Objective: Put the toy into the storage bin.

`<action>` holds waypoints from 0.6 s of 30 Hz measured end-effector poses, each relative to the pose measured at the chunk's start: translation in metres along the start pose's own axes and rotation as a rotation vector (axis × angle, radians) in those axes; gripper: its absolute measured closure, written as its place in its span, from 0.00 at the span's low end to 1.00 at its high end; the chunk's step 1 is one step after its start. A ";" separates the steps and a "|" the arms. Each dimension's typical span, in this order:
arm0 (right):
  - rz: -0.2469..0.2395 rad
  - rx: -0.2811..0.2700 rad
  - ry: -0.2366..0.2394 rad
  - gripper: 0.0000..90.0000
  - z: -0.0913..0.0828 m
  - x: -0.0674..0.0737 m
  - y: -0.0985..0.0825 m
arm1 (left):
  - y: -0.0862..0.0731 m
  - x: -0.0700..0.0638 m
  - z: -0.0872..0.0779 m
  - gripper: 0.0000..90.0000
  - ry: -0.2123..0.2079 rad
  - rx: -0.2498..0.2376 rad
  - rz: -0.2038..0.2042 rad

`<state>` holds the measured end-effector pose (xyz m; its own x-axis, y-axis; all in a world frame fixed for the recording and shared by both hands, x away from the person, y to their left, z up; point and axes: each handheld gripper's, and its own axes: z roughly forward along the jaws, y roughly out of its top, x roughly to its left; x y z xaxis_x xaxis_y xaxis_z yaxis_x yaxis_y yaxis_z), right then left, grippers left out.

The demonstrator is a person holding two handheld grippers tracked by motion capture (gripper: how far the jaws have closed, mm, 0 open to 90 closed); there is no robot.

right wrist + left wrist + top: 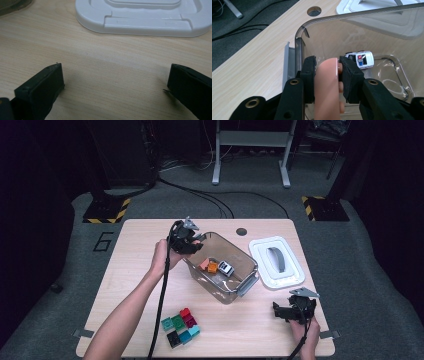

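In the left gripper view my left gripper (327, 62) is shut on a pale pink brick (325, 82), held just over the near corner of a clear plastic bin (300, 42). A white toy police car (360, 59) lies on the bin's floor beyond the brick. From the high view, the left gripper (192, 242) hangs at the bin's (247, 285) far left rim, and orange bricks (210, 266) and the car (226, 268) lie inside. My right gripper (278, 311) rests near the table's front right, jaws wide open and nothing between them (115, 72).
A white bin lid (276, 262) lies flat to the right of the bin, just beyond the right gripper (140, 22). A cluster of green, red, teal and black bricks (181, 325) sits at the front of the table. A cable hole (241, 231) is at the far edge.
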<state>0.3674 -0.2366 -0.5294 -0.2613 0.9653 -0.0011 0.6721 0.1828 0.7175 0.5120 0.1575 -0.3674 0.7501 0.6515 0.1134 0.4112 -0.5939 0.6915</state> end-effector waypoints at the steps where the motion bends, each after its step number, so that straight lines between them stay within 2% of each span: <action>1: 0.000 0.000 0.000 0.00 0.000 0.000 0.000 | -0.001 -0.001 0.002 0.74 0.003 -0.005 -0.008; 3: 0.000 0.000 0.000 0.00 0.000 0.000 0.000 | -0.001 0.000 0.003 0.74 -0.003 0.013 0.005; 12: 0.000 0.000 0.000 0.00 0.000 0.000 0.000 | -0.005 0.000 0.010 0.74 0.029 0.028 0.051; 18: 0.000 0.000 0.000 0.00 0.000 0.000 0.000 | -0.006 0.003 0.012 0.69 0.033 0.022 0.046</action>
<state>0.3674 -0.2366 -0.5294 -0.2613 0.9653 -0.0010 0.6719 0.1826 0.7178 0.5174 0.1573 -0.3799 0.7513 0.6382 0.1681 0.3885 -0.6335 0.6691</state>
